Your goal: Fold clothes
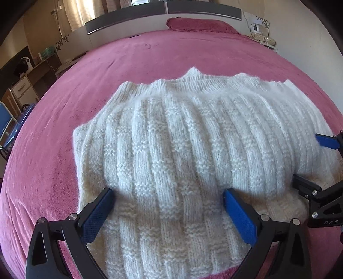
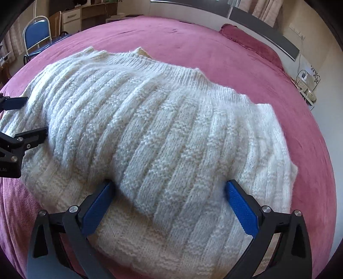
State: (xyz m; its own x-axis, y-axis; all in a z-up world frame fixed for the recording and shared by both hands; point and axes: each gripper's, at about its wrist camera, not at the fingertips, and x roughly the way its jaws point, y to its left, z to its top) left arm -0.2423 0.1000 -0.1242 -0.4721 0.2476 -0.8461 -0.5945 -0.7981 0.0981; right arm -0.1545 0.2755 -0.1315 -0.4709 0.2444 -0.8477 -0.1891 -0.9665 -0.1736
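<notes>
A white knitted sweater (image 1: pixel 182 139) lies folded on the pink bed (image 1: pixel 128 58); it also shows in the right wrist view (image 2: pixel 150 128). My left gripper (image 1: pixel 169 193) is open, its blue-padded fingers wide apart over the sweater's near edge. My right gripper (image 2: pixel 169 186) is open too, fingers spread over the near part of the sweater. The right gripper shows at the right edge of the left wrist view (image 1: pixel 308 158). The left gripper shows at the left edge of the right wrist view (image 2: pixel 27 115). Neither holds the knit.
A dark pink pillow (image 1: pixel 199 24) lies at the headboard (image 1: pixel 128 19). A blue chair (image 2: pixel 37 35) and a desk with drawers (image 2: pixel 85 12) stand beside the bed. A socket with cables (image 2: pixel 304 77) is at the bedside on the right.
</notes>
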